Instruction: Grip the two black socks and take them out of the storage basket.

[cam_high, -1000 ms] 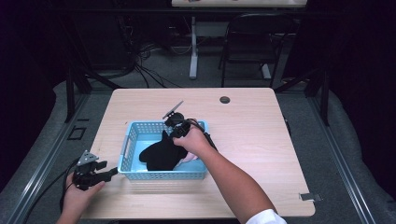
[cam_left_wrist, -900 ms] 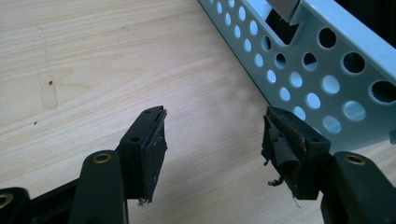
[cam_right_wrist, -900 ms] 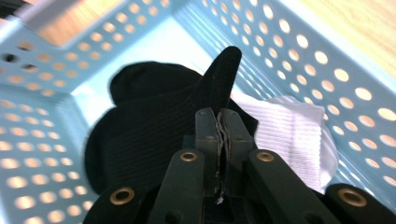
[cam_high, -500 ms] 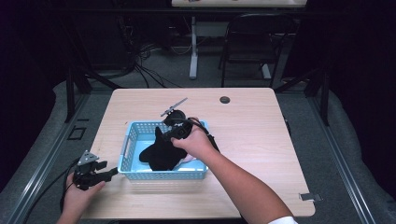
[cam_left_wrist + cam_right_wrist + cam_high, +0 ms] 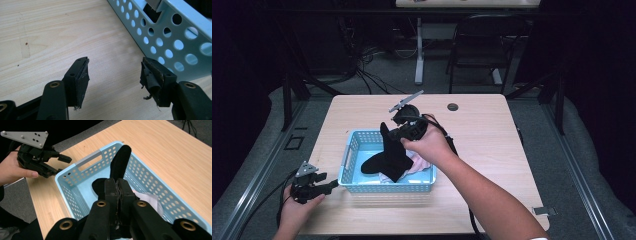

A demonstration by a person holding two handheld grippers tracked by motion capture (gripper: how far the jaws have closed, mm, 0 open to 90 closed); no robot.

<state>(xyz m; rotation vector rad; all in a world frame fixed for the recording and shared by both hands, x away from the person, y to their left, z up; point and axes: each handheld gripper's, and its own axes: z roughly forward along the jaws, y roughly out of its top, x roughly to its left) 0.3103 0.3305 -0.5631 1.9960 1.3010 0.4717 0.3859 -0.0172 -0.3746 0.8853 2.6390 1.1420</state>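
We hold the sock (image 5: 388, 157) pinched in our right gripper (image 5: 398, 134), jaws clamped tight on the cloth; it hangs above the basket (image 5: 362, 184), its lower end among the pale laundry (image 5: 421, 163) inside. The thin pinch could slip, dropping it back, or the trailing end might snag that laundry. It is black, limp and folded. Our left gripper (image 5: 331, 184) rests open beside the basket.

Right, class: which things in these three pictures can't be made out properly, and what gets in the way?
- White cloth in the basket, high view: mostly under the black sock.
- Where the right gripper pinches the sock, right gripper view: hidden by the shut jaws.
- Small dark round thing on the table, high view: too small to identify.
- Basket, left gripper view: cut off by the edge.
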